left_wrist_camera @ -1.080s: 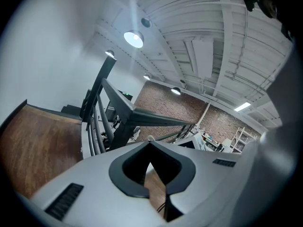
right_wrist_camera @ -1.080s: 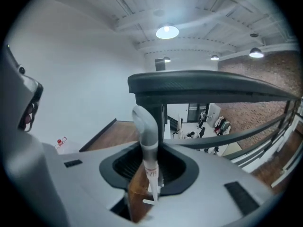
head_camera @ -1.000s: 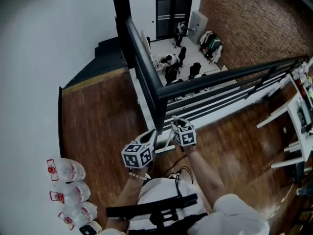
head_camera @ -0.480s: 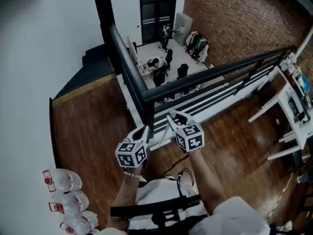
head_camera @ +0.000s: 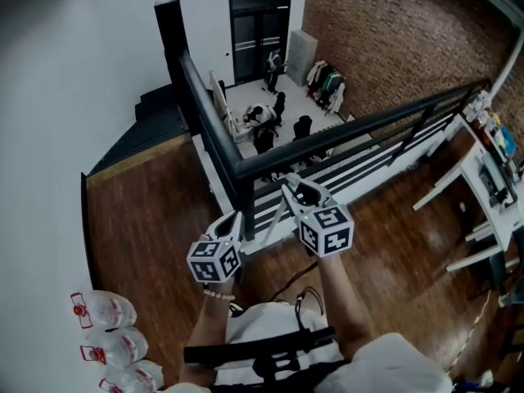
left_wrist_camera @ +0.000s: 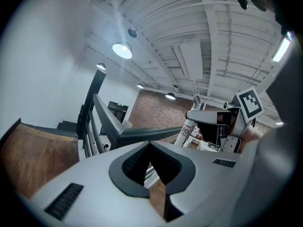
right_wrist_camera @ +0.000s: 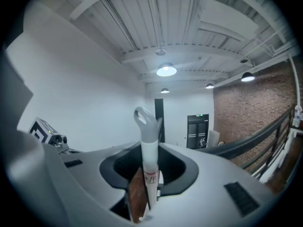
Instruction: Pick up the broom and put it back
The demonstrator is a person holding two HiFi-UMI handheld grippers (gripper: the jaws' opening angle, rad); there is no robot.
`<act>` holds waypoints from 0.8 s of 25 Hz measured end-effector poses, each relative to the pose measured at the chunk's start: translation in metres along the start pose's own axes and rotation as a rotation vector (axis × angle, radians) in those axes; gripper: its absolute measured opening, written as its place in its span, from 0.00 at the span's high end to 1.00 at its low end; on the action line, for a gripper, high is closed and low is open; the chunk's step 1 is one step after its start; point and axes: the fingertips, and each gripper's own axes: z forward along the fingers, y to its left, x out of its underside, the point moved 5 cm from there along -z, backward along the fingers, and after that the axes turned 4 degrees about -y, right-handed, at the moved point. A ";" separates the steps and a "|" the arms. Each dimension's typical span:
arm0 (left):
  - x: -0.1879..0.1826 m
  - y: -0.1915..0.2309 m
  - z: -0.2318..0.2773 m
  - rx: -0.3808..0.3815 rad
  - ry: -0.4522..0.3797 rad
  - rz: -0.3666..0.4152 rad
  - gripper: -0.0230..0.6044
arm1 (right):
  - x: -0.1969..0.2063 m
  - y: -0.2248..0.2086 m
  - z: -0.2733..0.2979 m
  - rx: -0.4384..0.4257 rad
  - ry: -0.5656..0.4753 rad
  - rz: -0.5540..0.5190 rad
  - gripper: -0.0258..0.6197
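Right gripper view: broom handle (right_wrist_camera: 150, 150) upright, clamped between right tongs (right_wrist_camera: 147, 197).

A dark wooden floor (head_camera: 147, 219) meets a white wall (head_camera: 65, 97) at the left. A black railing (head_camera: 352, 125) edges a drop to a lower room with a dark double door (head_camera: 258, 23). A brick wall (head_camera: 385, 39) rises opposite, and a round ceiling lamp (right_wrist_camera: 166, 70) glows.

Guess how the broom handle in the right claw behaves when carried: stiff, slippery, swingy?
Likely stiff: the broom handle stands straight through the right claw, no bend showing. Probably slick: it looks smooth and round, so it may twist in the grip. Held near its hanger loop, the long lower end may swing.
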 end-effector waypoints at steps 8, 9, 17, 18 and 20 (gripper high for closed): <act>-0.002 0.002 -0.001 -0.012 -0.005 0.000 0.97 | -0.003 -0.001 0.001 -0.007 -0.005 0.004 0.76; -0.002 0.003 -0.001 -0.012 -0.004 -0.001 0.97 | -0.003 -0.001 0.001 -0.007 -0.006 0.004 0.76; 0.002 0.003 -0.002 -0.010 -0.001 -0.008 0.97 | -0.001 -0.003 0.001 -0.003 -0.004 0.004 0.76; 0.002 0.003 -0.002 -0.010 0.000 -0.009 0.97 | -0.001 -0.003 0.001 -0.002 -0.003 0.004 0.76; 0.002 0.003 -0.003 -0.009 0.001 -0.012 0.97 | 0.000 -0.004 0.000 0.001 0.002 0.005 0.76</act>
